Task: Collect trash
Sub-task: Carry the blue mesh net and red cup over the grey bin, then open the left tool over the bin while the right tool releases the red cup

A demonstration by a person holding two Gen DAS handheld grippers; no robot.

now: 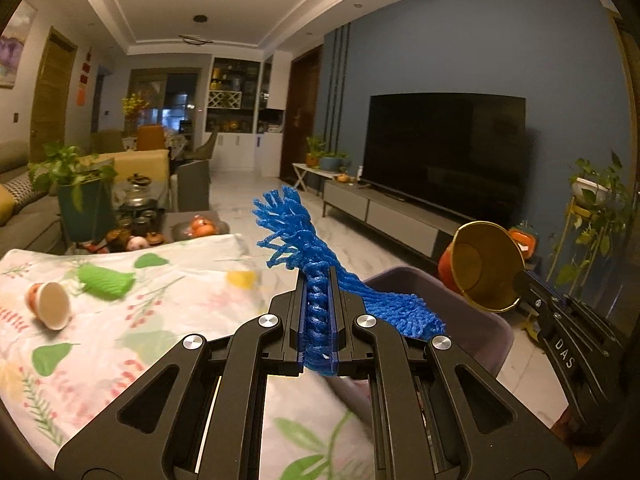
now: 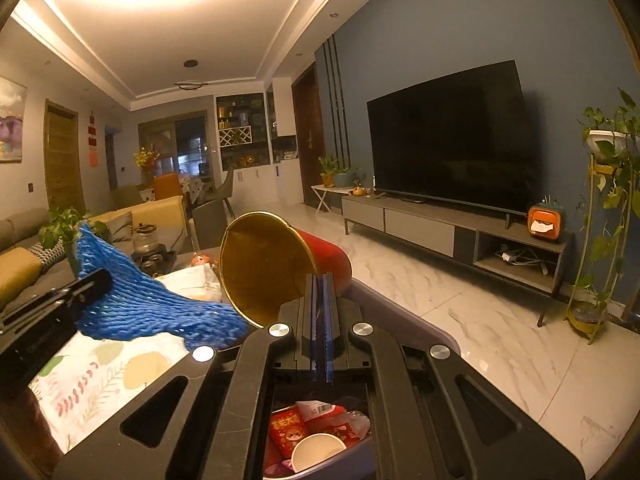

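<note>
Floral cloth, white with green leaves and pink sprigs, covers the table [image 1: 120, 320] that fills the lower left of the left wrist view. Past its far edge sits a grey-purple bin [image 1: 460, 312], its rim curving under both tools; in the right wrist view the bin's inside [image 2: 320, 436] shows below the fingers, holding red packets and a white paper cup.

The right gripper [image 2: 320, 320] has its jaws pressed together on the rim of a red cup with a gold lining [image 2: 264, 264], held tilted on its side above the bin, its mouth turned toward the camera. The same cup shows at the right of the left wrist view [image 1: 486, 264].

The left gripper [image 1: 319, 312] is closed on a blue foam net sleeve [image 1: 296, 232]: the netting is bunched between the blue pads, one frayed end fanning upward beyond the fingertips and the other drooping to the right over the bin rim. From the right wrist view the net [image 2: 140, 300] hangs above the table edge, just beside the gold-lined cup.

Still on the cloth, well to the left, lie a green net sleeve [image 1: 106, 280] and, nearer the edge, a small orange-and-white paper cup [image 1: 50, 304] tipped on its side.
</note>
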